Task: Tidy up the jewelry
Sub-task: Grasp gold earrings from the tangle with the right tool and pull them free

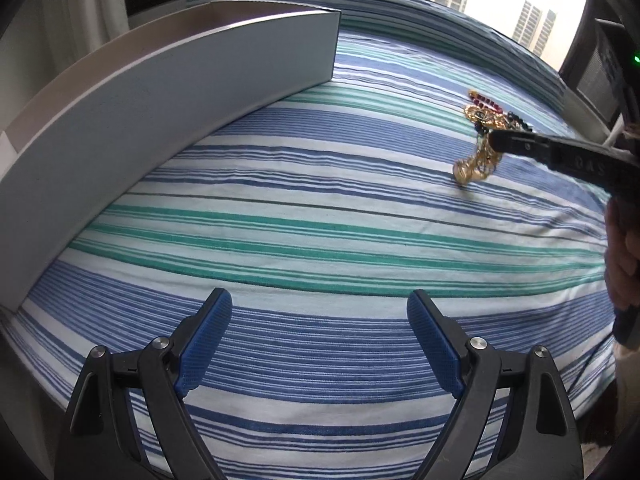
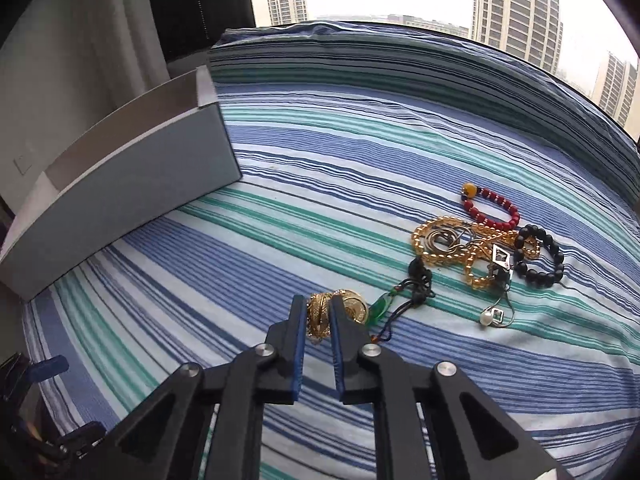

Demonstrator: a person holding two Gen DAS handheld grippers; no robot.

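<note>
Jewelry lies in a tangle on the striped bed, right of the open grey box (image 2: 132,184). The right tongs (image 2: 319,312) are clenched on a gold chain bundle (image 2: 340,312) at the tangle's near left edge. The left tongs (image 1: 320,312) hang released over bare cover, near the box. To do this well, lift slowly so the green pendant cord (image 2: 400,300) just beside does not snag, then carry the bundle left over the box wall before letting go.

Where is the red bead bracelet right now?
In the right wrist view, the red bead bracelet lies on the striped bedspread, far right, just beyond the amber bead strand and beside the black bead bracelet.
</note>
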